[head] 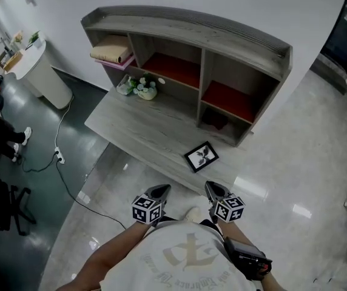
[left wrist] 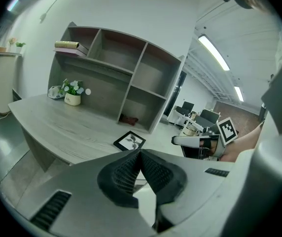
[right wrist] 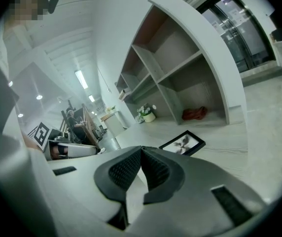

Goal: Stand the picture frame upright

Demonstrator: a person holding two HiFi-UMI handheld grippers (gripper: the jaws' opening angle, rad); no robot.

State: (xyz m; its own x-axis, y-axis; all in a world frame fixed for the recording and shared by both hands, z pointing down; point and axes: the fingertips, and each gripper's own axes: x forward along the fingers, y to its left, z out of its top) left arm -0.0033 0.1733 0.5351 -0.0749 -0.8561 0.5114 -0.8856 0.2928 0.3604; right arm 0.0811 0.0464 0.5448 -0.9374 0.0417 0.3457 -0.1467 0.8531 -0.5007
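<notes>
A black picture frame with a white print lies flat, face up, near the front edge of the grey wooden desk. It also shows in the left gripper view as the frame and in the right gripper view as the frame. My left gripper and right gripper hover side by side just short of the desk's front edge, both shut and holding nothing. The frame lies ahead of them, closer to the right one.
A shelf unit with open compartments stands at the back of the desk. It holds a folded cloth and a dark red item. A small flower pot sits on the desk. A white cabinet and a floor cable lie to the left.
</notes>
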